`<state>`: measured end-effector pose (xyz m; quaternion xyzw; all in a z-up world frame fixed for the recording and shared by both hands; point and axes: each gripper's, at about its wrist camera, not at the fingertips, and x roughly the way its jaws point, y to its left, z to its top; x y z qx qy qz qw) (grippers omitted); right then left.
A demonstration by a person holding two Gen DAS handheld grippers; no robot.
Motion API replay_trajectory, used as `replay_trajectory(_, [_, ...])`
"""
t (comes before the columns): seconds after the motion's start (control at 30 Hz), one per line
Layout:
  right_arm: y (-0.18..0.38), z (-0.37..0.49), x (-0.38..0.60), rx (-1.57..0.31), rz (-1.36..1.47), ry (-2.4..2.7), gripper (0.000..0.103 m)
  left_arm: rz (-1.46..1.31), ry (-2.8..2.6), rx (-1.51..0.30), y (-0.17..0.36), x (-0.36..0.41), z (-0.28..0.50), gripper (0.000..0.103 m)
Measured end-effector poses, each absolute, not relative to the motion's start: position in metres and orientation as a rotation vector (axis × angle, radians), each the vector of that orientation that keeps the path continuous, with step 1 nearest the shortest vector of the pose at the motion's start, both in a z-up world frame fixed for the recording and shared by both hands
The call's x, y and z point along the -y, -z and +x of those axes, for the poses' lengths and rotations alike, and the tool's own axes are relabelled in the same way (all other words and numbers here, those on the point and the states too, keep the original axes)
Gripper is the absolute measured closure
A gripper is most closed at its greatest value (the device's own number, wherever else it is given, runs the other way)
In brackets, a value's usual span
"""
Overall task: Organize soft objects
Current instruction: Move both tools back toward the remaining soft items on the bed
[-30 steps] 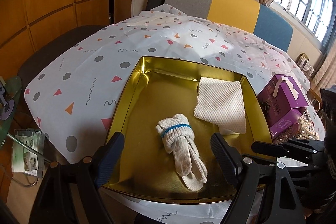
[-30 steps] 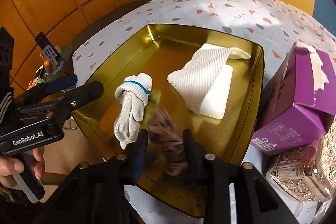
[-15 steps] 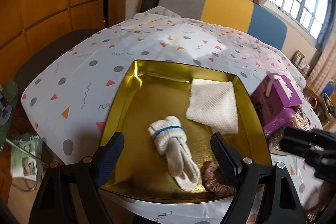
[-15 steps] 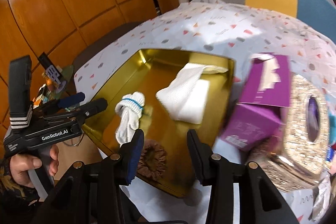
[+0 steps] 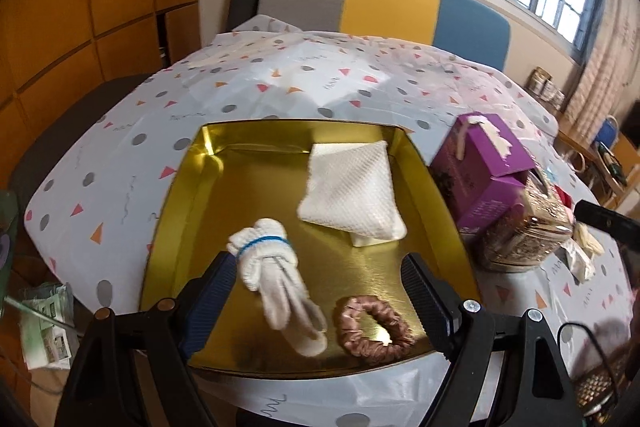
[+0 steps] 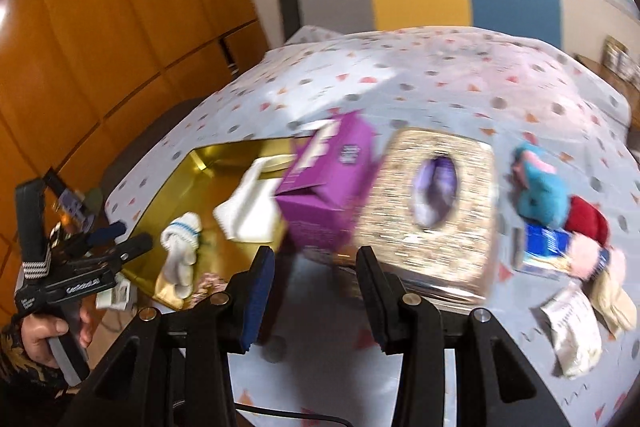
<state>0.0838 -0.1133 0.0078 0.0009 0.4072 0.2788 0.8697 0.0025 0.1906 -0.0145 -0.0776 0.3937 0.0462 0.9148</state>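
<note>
Soft things gathered in the gold tray (image 5: 180,195).
Bundled gloves (image 5: 276,279), folded cloth (image 5: 352,187) and scrunchie (image 5: 372,331) lie inside; left gripper (image 5: 320,291) and right gripper (image 6: 314,291) both gape empty.

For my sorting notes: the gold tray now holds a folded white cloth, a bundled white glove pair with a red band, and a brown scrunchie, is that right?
Nearly. The band around the glove bundle is blue, not red, as the left wrist view shows. The rest stands: the folded white cloth and the brown scrunchie lie in the gold tray with it.
</note>
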Motion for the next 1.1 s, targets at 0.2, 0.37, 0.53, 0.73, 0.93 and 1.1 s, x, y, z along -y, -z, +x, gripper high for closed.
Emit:
replay_trajectory(0.2, [-0.011, 0.091, 0.178, -0.833, 0.109, -0.445, 0.06, -0.123, 0.009, -0.8, 0.007, -0.164, 0.005, 0.018])
replay_trajectory(0.37, [-0.013, 0.092, 0.24, -0.813, 0.233, -0.296, 0.06, -0.087, 0.104, -0.787, -0.002, -0.136, 0.008, 0.018])
replay_trajectory(0.53, [-0.011, 0.092, 0.308, -0.807, 0.381, -0.129, 0.059, -0.059, 0.205, -0.776, -0.007, -0.112, 0.009, 0.018])
replay_trajectory(0.73, [0.016, 0.118, 0.364, -0.914, 0.499, -0.017, 0.058, -0.031, 0.307, -0.794, -0.009, -0.086, 0.015, 0.018])
replay_trajectory(0.93, [0.067, 0.152, 0.39, -1.068, 0.618, 0.101, 0.058, -0.009, 0.365, -0.814, -0.008, -0.067, 0.021, 0.018])
replay_trajectory(1.1, [0.087, 0.163, 0.386, -1.111, 0.622, 0.107, 0.058, -0.001, 0.409, -0.839, -0.006, -0.052, 0.029, 0.018])
